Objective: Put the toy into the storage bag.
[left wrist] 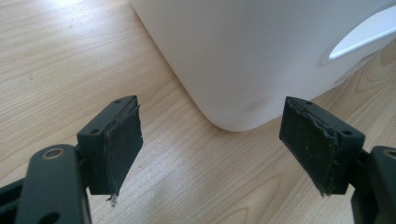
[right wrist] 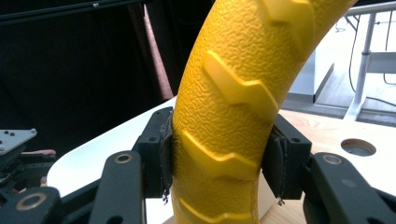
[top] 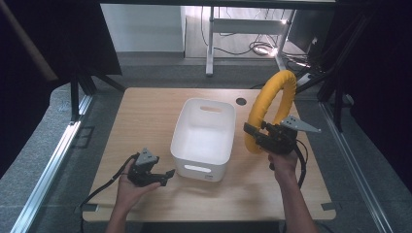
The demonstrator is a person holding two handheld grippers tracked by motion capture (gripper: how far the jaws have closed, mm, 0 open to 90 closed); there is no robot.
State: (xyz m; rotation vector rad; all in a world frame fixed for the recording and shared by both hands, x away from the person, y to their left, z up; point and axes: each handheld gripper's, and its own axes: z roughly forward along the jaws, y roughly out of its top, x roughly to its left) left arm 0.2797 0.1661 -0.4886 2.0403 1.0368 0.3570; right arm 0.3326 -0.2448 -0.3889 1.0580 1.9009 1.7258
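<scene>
A yellow ring (top: 270, 107) with a rough, ridged surface stands upright in the air, right of the white bin (top: 203, 138). My right gripper (top: 253, 134) is shut on the ring's lower part; in the right gripper view the pads (right wrist: 161, 156) squeeze the yellow ring (right wrist: 233, 116) from both sides. My left gripper (top: 167, 175) is open, low over the wooden table (top: 145, 114) at the bin's near left corner. The left gripper view shows the white bin (left wrist: 261, 51) wall and a handle slot just ahead of the left gripper (left wrist: 212, 149), with nothing between the jaws.
The bin is empty, with handle slots in its near and far walls. A round cable hole (top: 241, 101) sits in the table behind the bin. Table legs and cables (top: 262, 48) lie on the floor beyond the far edge.
</scene>
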